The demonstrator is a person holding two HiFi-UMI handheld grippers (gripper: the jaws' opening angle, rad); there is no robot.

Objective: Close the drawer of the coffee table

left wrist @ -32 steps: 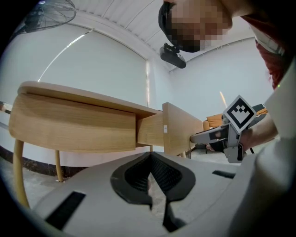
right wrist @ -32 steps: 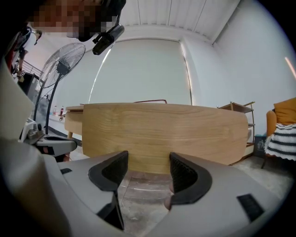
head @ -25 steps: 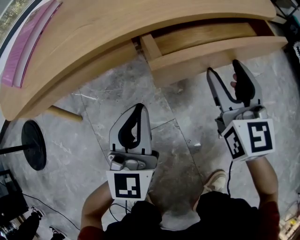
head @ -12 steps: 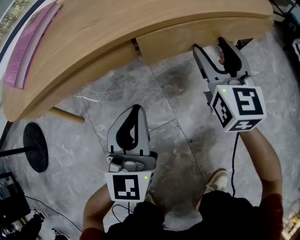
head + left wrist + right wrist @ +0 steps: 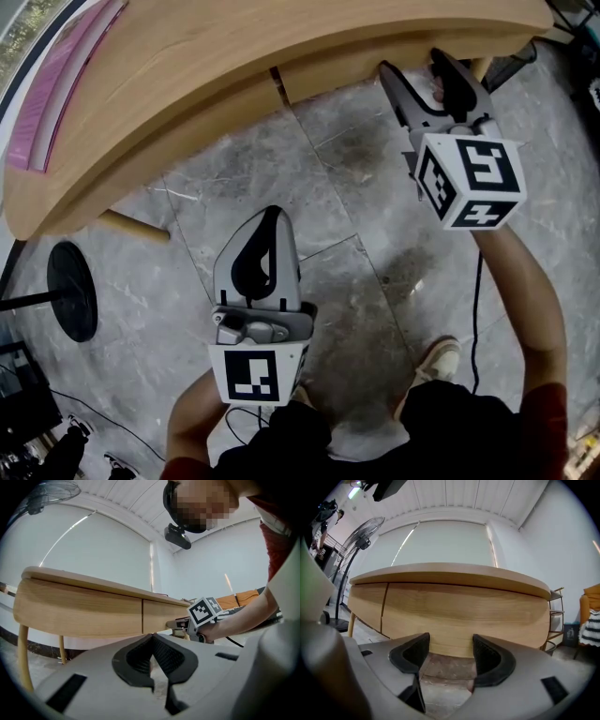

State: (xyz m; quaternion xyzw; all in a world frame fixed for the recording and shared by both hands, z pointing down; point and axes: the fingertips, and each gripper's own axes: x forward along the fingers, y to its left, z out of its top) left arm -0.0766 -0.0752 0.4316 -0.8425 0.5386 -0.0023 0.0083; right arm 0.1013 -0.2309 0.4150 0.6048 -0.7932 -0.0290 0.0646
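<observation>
The right gripper (image 5: 412,64) has its jaws spread wide, tips against the smooth, flat wooden drawer (image 5: 464,611) just ahead. The left gripper (image 5: 152,637) has its jaws pressed together, empty, above the grey stone floor (image 5: 356,281).

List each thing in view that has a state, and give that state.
drawer: pushed in, front about flush with the side of the coffee table.
right gripper: jaws apart, empty, tips at the drawer front.
left gripper: jaws together, empty, held away from the coffee table.
</observation>
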